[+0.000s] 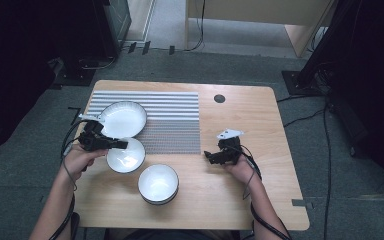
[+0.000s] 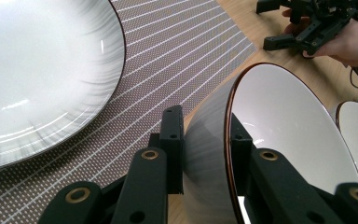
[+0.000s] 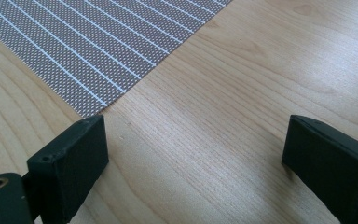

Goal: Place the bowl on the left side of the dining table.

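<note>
Three white dishes at centre-left of the high view, left gripper clamped on the small bowl's rim beside the large plate on the striped mat, second bowl below, right gripper wide open, empty, over bare table.

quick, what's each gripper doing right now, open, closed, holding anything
Left gripper: closed on the rim of the small white bowl.
Right gripper: open, holding nothing, over the wooden table.

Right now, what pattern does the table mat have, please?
Grey mat with thin white stripes; right gripper view.
</note>
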### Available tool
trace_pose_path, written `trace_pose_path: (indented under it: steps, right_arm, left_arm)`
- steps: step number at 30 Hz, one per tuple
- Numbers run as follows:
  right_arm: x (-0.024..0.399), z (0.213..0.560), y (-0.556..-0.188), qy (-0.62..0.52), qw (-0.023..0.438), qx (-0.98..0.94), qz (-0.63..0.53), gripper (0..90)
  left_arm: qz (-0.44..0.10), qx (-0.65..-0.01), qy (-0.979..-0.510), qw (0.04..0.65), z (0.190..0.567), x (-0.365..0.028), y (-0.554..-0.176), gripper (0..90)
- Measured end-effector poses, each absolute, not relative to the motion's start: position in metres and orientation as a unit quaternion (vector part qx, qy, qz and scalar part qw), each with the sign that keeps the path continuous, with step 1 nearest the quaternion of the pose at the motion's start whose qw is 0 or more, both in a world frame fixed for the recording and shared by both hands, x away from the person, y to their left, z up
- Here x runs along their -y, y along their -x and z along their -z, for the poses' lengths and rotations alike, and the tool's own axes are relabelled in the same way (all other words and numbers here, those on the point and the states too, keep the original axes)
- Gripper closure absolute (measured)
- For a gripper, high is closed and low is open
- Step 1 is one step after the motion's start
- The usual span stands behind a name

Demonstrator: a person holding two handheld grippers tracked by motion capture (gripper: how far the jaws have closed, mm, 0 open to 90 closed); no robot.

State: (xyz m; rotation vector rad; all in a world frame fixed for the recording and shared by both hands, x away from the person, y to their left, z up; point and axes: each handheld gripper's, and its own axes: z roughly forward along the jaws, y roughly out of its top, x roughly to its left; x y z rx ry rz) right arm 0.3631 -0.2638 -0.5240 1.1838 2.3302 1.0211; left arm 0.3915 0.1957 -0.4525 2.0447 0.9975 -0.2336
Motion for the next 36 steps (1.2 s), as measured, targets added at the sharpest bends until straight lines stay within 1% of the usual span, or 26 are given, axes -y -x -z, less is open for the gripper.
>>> trace_pose_path:
  steps: [19, 36]
  right_arm:
    - [0.264, 0.524, -0.363, -0.416, 0.167, -0.819, -0.358, 6.2]
    - [0.264, 0.524, -0.363, -0.416, 0.167, -0.819, -0.359, 6.3]
  left_arm:
    - [0.093, -0.394, -0.812, 0.420, 0.451, -0.197, -0.404, 75.6]
    - [0.095, -0.404, -0.807, 0.420, 0.452, -0.201, -0.423, 75.7]
